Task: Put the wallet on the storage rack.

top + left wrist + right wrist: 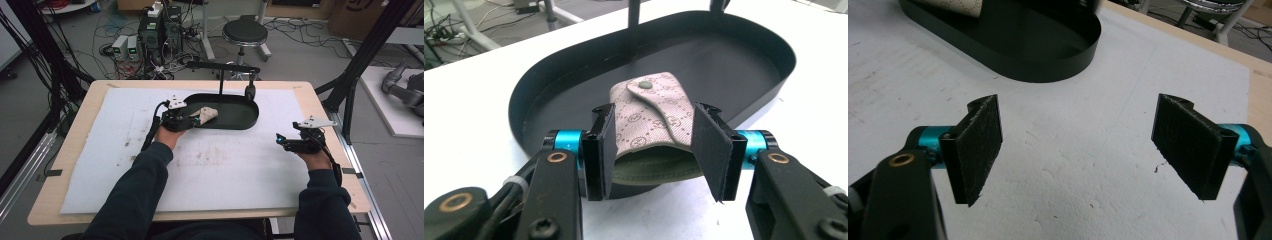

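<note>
A small beige patterned pouch (208, 113) with a snap flap hangs over the near left rim of a black oval tray (236, 114). My left gripper (196, 120) is shut on the pouch (651, 110). Its pads (606, 145) press both sides, and the pouch's green inside bows open toward the camera. The tray's floor (724, 65) beyond it is bare. My right gripper (279, 140) is held at the right of the table, apart from the tray. In its own view this gripper (1075, 145) stands wide open above the white mat, the tray (1033, 40) ahead to the left.
A white foam mat (225, 170) covers most of the wooden table (80, 125). A black stand with a horizontal arm (222, 67) rises behind the tray. Beyond the table are a stool (245, 32), floor electronics (155, 30) and cables.
</note>
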`<state>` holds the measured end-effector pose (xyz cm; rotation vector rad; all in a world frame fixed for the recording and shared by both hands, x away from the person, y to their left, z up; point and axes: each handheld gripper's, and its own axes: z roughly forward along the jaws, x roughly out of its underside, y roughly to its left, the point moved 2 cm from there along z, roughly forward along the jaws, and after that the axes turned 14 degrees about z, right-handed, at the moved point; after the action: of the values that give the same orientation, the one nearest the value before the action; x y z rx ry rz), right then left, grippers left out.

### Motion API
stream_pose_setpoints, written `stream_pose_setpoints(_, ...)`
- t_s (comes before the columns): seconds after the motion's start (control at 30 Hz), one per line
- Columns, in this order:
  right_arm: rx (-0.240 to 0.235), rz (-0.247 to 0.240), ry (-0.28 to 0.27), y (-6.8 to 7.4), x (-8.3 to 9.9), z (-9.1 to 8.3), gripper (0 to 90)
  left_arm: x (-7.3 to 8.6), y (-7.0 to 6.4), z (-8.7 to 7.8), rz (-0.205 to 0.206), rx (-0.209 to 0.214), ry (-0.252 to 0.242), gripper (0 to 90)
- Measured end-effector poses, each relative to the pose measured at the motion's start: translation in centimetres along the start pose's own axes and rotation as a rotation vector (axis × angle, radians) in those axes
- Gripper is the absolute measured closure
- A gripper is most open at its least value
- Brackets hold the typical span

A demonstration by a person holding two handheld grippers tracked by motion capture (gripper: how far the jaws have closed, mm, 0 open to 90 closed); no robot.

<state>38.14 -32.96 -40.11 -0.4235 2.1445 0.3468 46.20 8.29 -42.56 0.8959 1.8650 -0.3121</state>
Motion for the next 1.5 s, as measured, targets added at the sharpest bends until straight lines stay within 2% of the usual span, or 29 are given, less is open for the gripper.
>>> stream_pose_setpoints(0.3, 0.0, 0.004, 0.005, 0.0, 0.0, 0.1, 20.8, 0.5, 0.4, 1.7, -0.004, -0.046, 0.028, 53.7)
stream_pose_setpoints(0.37, -0.001, 0.004, 0.009, 0.1, 0.0, 0.1, 20.8, 0.5, 0.5, 2.5, 0.011, -0.049, 0.066, 54.1)
stream_pose_setpoints(0.43, -0.001, 0.007, 0.004, 0.0, 0.0, 0.2, 20.8, 0.2, 0.4, 3.3, 0.021, -0.053, 0.078, 54.1)
stream_pose_setpoints(0.53, 0.0, 0.008, 0.002, -0.2, 0.0, 0.1, 20.8, -0.3, 0.2, 3.5, 0.011, -0.055, 0.057, 52.7)
stream_pose_setpoints(0.63, -0.004, 0.019, 0.001, -0.3, 0.1, 0.1, 20.8, -0.7, 0.3, 3.0, 0.002, -0.054, 0.038, 50.2)
stream_pose_setpoints(0.7, -0.005, 0.01, 0.004, -0.2, 0.1, 0.1, 20.8, -1.0, 0.5, 2.4, -0.025, -0.046, 0.025, 45.5)
stream_pose_setpoints(0.73, -0.006, 0.01, 0.001, -0.2, 0.1, 0.2, 20.8, -1.1, 0.6, 2.0, -0.041, -0.038, 0.017, 37.9)
stream_pose_setpoints(0.77, -0.006, 0.01, 0.001, -0.2, 0.1, 0.2, 20.8, -1.3, 0.6, 1.6, -0.061, -0.031, 0.007, 37.9)
stream_pose_setpoints(0.8, -0.009, 0.007, -0.001, -0.2, 0.1, 0.2, 20.8, -1.4, 0.5, 1.1, -0.075, -0.02, -0.013, 34.1)
stream_pose_setpoints(0.9, -0.026, 0.014, -0.002, -0.1, 0.2, 0.3, 20.8, -1.3, 0.1, -0.5, -0.079, 0.001, -0.06, 27.1)
stream_pose_setpoints(0.97, -0.034, 0.014, 0.002, -0.1, 0.4, 0.4, 20.8, -0.9, -0.1, -1.8, -0.078, 0.0, -0.083, 23.2)
stream_pose_setpoints(1.03, -0.045, 0.015, 0.006, 0.0, 0.5, 0.5, 20.8, -0.5, -0.2, -3.3, -0.088, -0.004, -0.112, 22.3)
stream_pose_setpoints(1.1, -0.054, 0.008, 0.002, 0.1, 0.5, 0.5, 20.8, -0.1, -0.3, -4.8, -0.077, -0.012, -0.151, 22.3)
stream_pose_setpoints(1.2, -0.062, 0.006, -0.003, 0.2, 0.5, 0.4, 20.8, 0.7, -0.3, -6.8, -0.074, -0.037, -0.171, 22.3)
stream_pose_setpoints(1.5, -0.069, -0.013, -0.015, 0.8, 0.6, -0.2, 20.8, 4.0, 0.6, -11.2, -0.053, -0.091, -0.161, 22.6)
